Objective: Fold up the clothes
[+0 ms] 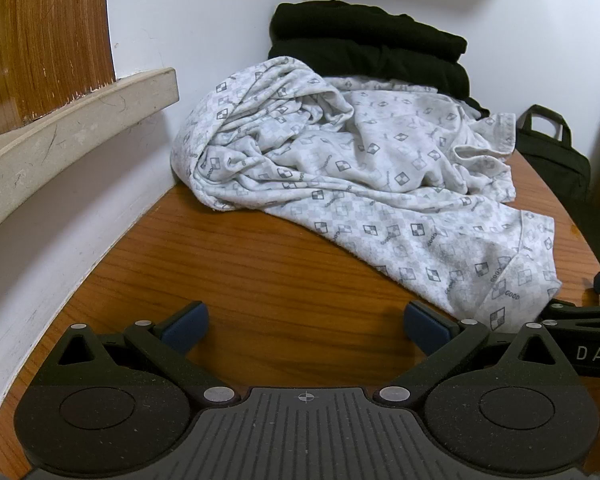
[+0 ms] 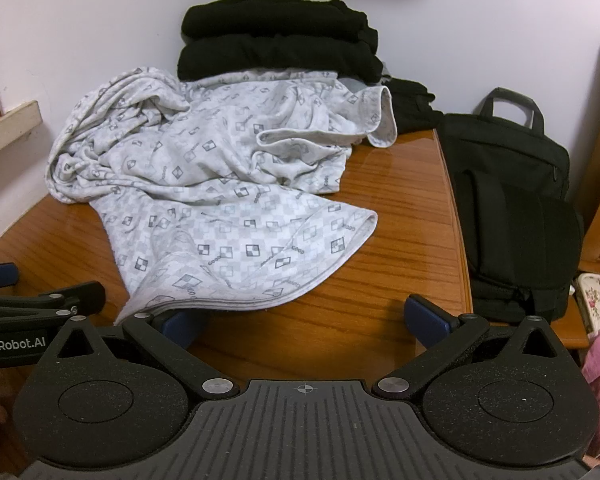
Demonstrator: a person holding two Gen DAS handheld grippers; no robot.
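While both tilt downward, left tongs (image 1: 306,326) and right tongs (image 2: 306,322) gape wide beside the patterned garment (image 2: 204,184).

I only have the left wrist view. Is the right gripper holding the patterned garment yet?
Observer: No. The right gripper is open; the garment's near hem lies over its left finger.
Operator: What's past the table's right edge?
Observer: A black bag stands against that edge, handle up.
Operator: Anything beyond the bag?
Observer: A floral cushion, low down beside it.
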